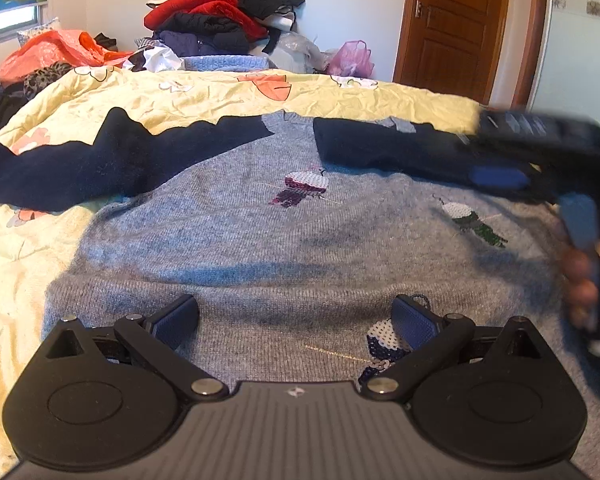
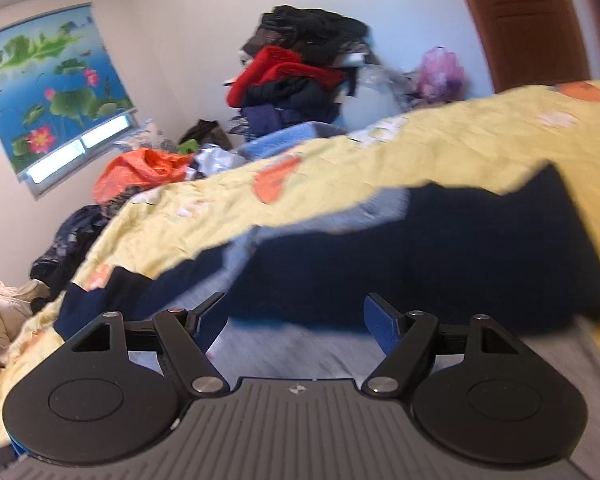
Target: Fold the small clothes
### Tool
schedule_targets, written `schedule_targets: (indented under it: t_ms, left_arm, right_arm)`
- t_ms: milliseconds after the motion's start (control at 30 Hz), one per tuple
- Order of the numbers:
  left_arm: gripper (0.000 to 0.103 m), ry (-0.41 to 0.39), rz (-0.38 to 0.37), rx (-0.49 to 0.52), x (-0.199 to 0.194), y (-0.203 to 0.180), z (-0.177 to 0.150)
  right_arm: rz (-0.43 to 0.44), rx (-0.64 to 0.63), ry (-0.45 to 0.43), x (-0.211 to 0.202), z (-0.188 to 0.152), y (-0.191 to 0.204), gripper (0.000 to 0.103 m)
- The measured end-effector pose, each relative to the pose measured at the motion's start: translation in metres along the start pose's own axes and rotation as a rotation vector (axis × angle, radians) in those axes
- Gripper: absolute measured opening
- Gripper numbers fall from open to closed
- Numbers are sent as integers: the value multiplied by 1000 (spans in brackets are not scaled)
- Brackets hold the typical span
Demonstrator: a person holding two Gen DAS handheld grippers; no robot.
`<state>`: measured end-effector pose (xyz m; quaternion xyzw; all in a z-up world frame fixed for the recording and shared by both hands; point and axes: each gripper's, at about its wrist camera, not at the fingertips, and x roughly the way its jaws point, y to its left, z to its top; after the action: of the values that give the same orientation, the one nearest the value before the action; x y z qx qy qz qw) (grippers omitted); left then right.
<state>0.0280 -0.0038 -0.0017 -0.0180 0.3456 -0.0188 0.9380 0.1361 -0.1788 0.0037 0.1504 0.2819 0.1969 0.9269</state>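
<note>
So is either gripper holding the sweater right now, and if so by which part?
Nothing is held. The left gripper is open above the hem of the grey sweater; the right gripper is open near the navy sleeve, with nothing between its jaws.

sweater (image 1: 260, 248) on bedspread (image 1: 220, 96), clothes pile (image 1: 224, 16) behind

1 sweater (image 1: 260, 240), 2 grippers (image 1: 296, 320) (image 2: 296, 320)

A bed under a crumpled yellow floral quilt (image 1: 220, 96) carries everything. A grey knitted sweater with navy sleeves (image 1: 236, 232) lies flat on it.
</note>
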Motion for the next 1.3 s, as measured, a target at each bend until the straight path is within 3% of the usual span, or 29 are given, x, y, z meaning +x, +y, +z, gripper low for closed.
schedule_targets:
  t_ms: [100,167,267,333,400,533,600,700,733,767,800,867,900,933,1000,1133,1200,1300]
  left_arm:
    - [103,-12,-31,-20,-3,1,12]
    - [103,-52,-106,-67,-5,5,37]
    - [103,-55,-258,-180,8,12,86]
    - [103,-11,-383,-319,34,25,111]
    - [103,56,-461,-474,69,39,123]
    - [103,209,-502,-724,130,55,119]
    - [103,178,-509,-764,140,55,115]
    - [103,145,-476,-751,142,48,118]
    - [97,134,-463,-732,142,45,119]
    - [82,135,-449,-707,143,42,121]
    - [73,153,-433,-678,146,39,124]
    - [37,180,-384,-614,149,33,127]
    - [27,188,-361,-577,149,30,128]
    - [9,199,-340,-540,150,27,130]
    - [7,183,-303,-473,144,23,134]
    - [7,28,-254,-325,107,19,149]
    - [7,-14,-211,-304,93,28,151]
    - [7,6,-164,-329,94,52,140]
  right_arm:
    - [-61,13,30,-3,-17,-17,81]
    - [-8,50,-10,-9,-19,-23,101]
    - [-11,60,-1,-4,-20,-24,102]
    - [-3,55,2,-1,-19,-24,102]
    - [7,57,3,-1,-19,-26,102]
    - [28,86,-10,-4,-18,-29,102]
    - [30,89,-11,-4,-18,-29,103]
    - [32,91,-12,-5,-18,-29,103]
    - [34,94,-13,-5,-18,-29,103]
    - [36,98,-15,-5,-18,-30,103]
    - [37,101,-16,-5,-18,-30,103]
    - [39,106,-18,-6,-18,-29,103]
    - [39,108,-19,-6,-18,-29,103]
    - [39,108,-19,-6,-18,-29,103]
    - [38,107,-18,-6,-18,-29,102]
    - [39,107,-19,-7,-18,-28,102]
    - [39,106,-18,-7,-18,-28,102]
    - [40,107,-19,-7,-18,-28,102]
